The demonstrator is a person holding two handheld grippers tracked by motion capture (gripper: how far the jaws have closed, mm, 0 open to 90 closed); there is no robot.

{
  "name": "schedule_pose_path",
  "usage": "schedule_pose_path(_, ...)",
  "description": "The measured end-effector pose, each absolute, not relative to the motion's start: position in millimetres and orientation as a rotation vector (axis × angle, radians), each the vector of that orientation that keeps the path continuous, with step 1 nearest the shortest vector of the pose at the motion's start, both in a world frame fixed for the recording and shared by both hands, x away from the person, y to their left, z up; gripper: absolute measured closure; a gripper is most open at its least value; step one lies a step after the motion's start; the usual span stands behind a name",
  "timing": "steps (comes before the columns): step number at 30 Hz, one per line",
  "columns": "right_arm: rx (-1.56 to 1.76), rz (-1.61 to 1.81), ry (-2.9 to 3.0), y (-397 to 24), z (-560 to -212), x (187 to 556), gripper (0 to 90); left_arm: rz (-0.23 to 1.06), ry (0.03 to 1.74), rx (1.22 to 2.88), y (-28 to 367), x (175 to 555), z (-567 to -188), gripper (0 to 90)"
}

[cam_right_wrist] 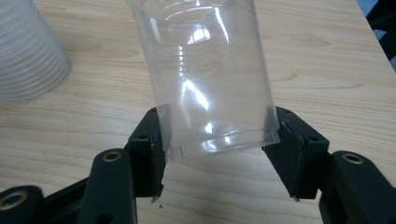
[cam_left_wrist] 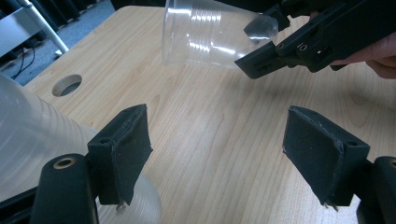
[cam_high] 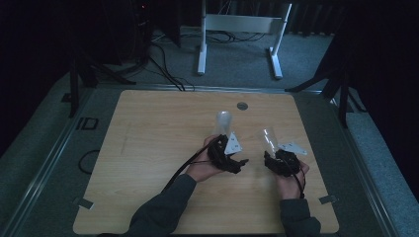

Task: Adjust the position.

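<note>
**2 cups apart, 1 stack still waiting**

1 clear cup (cam_right_wrist: pixel 212 79) sits pinched at its base between the jaws of your right gripper (cam_right_wrist: pixel 219 151), held off the table (cam_high: pixel 148 138) and tipped so its mouth points away from you. In the left gripper view that same cup (cam_left_wrist: pixel 210 32) hangs above the wood, well clear of everything else. The ribbed cup stack (cam_left_wrist: pixel 28 140) lies just outside the left-hand jaw of your left gripper (cam_left_wrist: pixel 217 156), and those jaws stand spread with only bare tabletop between them; nothing is held there. From above, the stack (cam_high: pixel 223 122) rises by your left hand (cam_high: pixel 205 165) and the single cup (cam_high: pixel 270 138) by your right hand (cam_high: pixel 289 173).

You look to be at the point where 1 cup has come free of the stack. Next, I judge, you need to set that cup down upright on open wood, then bring the left jaws around the stack before pulling another. Squeeze gently: thin plastic like this will likely buckle.
</note>
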State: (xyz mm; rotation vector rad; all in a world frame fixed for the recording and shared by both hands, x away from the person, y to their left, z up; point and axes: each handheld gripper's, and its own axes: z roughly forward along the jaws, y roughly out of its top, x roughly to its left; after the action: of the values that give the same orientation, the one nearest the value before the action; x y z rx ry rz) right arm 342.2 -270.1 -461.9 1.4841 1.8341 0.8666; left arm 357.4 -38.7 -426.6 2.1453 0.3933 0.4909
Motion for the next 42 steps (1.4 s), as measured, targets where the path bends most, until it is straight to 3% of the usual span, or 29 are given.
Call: schedule_pose_path(42, 1.353, 0.997, 1.664, -264.9, -450.8, 324.1, 42.2, 0.406, 0.492, 2.077, -49.1, 367.2, -422.1, 28.8)
